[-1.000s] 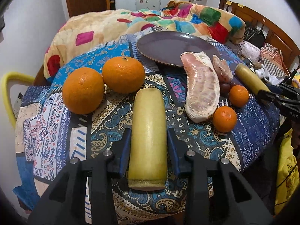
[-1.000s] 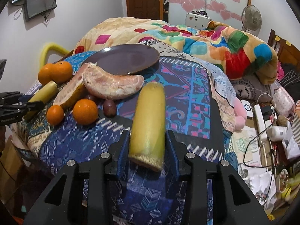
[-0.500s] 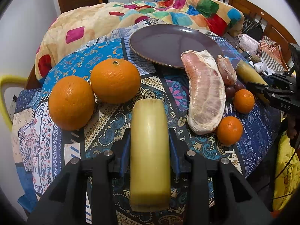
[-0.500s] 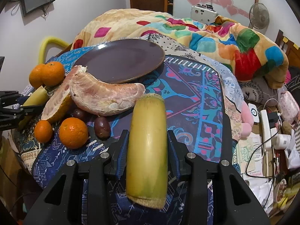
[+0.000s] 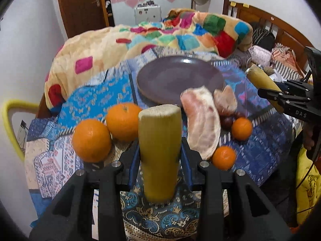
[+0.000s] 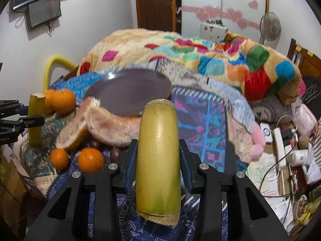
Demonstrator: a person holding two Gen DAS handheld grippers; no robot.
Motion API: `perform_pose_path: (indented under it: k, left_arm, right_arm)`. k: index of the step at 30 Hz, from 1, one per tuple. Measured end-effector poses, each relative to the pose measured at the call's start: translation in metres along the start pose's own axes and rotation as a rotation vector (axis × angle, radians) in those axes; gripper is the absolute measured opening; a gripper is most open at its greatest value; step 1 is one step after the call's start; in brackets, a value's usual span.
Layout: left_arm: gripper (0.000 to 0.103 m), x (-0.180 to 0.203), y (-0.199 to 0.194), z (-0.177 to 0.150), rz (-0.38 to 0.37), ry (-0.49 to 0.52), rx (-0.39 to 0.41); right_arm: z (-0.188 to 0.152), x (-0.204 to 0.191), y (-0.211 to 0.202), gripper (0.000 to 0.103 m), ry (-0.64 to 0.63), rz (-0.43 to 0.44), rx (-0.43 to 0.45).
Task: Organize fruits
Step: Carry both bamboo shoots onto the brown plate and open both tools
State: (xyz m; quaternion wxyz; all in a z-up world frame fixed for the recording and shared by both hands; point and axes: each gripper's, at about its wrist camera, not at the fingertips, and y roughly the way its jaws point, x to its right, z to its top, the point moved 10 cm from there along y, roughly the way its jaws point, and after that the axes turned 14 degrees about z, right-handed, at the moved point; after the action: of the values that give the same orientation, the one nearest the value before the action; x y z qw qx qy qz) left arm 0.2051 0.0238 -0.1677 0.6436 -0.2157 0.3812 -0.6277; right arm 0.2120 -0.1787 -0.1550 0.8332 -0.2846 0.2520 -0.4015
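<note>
My left gripper (image 5: 160,158) is shut on a yellow-green sugarcane piece (image 5: 159,152) and holds it tilted up above the patterned cloth. My right gripper (image 6: 158,158) is shut on a second sugarcane piece (image 6: 158,160), also lifted. An empty purple plate (image 5: 176,78) lies at the back; it also shows in the right wrist view (image 6: 128,91). Two big oranges (image 5: 92,140) lie left of the left cane. Peeled pomelo segments (image 5: 202,120), two small oranges (image 5: 223,157) and dark small fruits (image 5: 226,121) lie between the grippers.
A colourful quilt (image 5: 160,38) is heaped behind the plate. A yellow chair back (image 5: 10,120) stands at the left edge. Cables, a power strip and clutter (image 6: 284,150) lie to the right. The right gripper appears in the left wrist view (image 5: 289,100).
Both grippers have lifted and tilted their sugarcane pieces up off the cloth. The views have swung upward, showing more of the room.
</note>
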Motion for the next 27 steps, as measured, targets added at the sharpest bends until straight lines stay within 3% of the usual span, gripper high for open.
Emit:
perform_pose_path:
  k: [13,27]
  left_arm:
    - [0.037,0.004,-0.015,0.070,-0.059,-0.081,0.108]
    - [0.037,0.014,0.026,0.104,-0.041,-0.067,0.094]
  right_arm:
    - [0.059,-0.016,-0.017,0.036,-0.027,0.021,0.155]
    - [0.093,-0.033,0.008,0.036,-0.088,0.036,0.213]
